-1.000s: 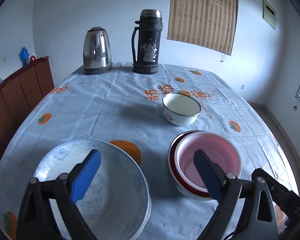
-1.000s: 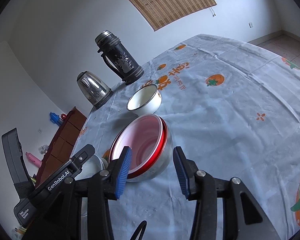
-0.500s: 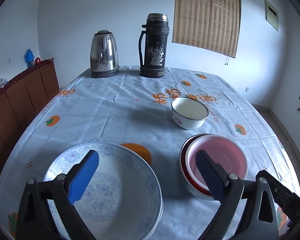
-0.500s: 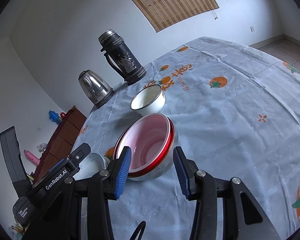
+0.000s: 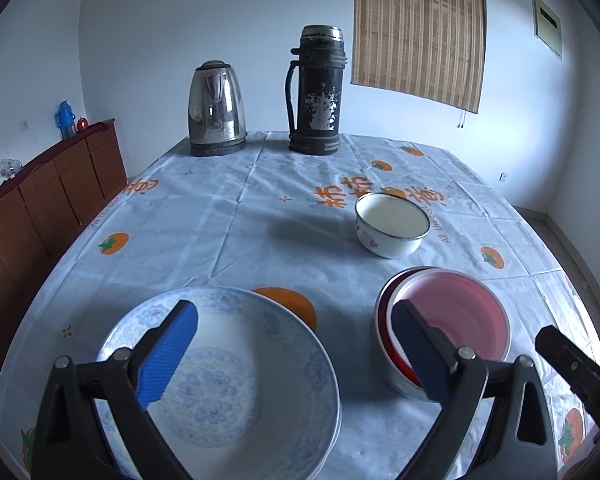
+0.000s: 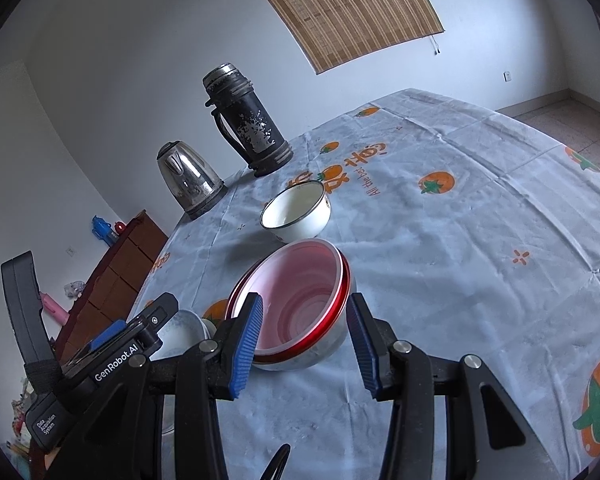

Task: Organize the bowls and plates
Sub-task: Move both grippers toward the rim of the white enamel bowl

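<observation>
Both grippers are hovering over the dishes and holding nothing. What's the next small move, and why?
Probably ease the right gripper forward and down onto the near rim of the pink bowl. Its jaws are open and empty, and already frame that rim.

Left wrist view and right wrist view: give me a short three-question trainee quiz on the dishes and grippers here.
1. True or false: the white enamel bowl sits nested inside the pink bowl.
2. Which is nearest the kettle? A) thermos B) blue-patterned plates C) pink bowl
3. Fill in: the right gripper and left gripper are both ____, holding nothing.

Key: 1 false, they stand apart; 2 A; 3 open.
</observation>
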A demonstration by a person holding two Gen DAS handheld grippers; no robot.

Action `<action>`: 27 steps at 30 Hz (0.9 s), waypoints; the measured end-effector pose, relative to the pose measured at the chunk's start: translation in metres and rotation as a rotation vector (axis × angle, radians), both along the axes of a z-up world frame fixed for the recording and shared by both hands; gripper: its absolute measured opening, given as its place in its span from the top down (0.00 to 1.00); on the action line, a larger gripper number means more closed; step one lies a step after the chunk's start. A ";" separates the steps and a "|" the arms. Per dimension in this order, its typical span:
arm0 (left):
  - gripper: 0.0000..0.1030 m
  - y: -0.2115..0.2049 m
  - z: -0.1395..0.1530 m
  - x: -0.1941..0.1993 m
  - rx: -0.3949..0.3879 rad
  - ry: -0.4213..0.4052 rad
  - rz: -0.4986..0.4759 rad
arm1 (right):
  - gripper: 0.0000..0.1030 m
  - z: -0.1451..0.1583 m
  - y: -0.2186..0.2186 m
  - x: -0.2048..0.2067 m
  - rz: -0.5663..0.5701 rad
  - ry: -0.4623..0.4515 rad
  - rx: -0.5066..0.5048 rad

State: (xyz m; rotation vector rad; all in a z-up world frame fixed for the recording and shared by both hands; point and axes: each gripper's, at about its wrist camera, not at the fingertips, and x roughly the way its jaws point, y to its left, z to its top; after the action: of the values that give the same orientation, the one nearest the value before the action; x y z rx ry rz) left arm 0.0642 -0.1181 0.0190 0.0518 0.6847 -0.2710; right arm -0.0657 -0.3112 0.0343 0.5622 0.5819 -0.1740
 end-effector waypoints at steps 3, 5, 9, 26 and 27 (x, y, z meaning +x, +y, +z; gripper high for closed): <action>0.04 -0.001 0.000 0.002 0.007 -0.002 0.002 | 0.55 0.002 -0.001 0.001 0.000 -0.002 -0.017; 0.04 -0.003 0.000 0.003 0.018 -0.007 0.003 | 0.55 0.004 -0.003 0.002 0.000 0.000 -0.029; 0.04 -0.005 0.001 0.007 0.031 -0.016 0.010 | 0.55 0.006 -0.012 0.006 -0.013 -0.002 -0.037; 0.01 -0.027 0.004 0.032 0.074 0.023 -0.023 | 0.55 0.019 -0.042 0.035 0.000 -0.004 -0.083; 0.01 -0.027 0.004 0.034 0.068 0.033 -0.026 | 0.55 0.019 -0.044 0.038 0.003 -0.001 -0.081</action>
State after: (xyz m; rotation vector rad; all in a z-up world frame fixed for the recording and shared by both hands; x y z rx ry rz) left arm 0.0983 -0.1450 0.0231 0.1214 0.7263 -0.2743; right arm -0.0281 -0.3555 0.0529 0.4827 0.5725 -0.1942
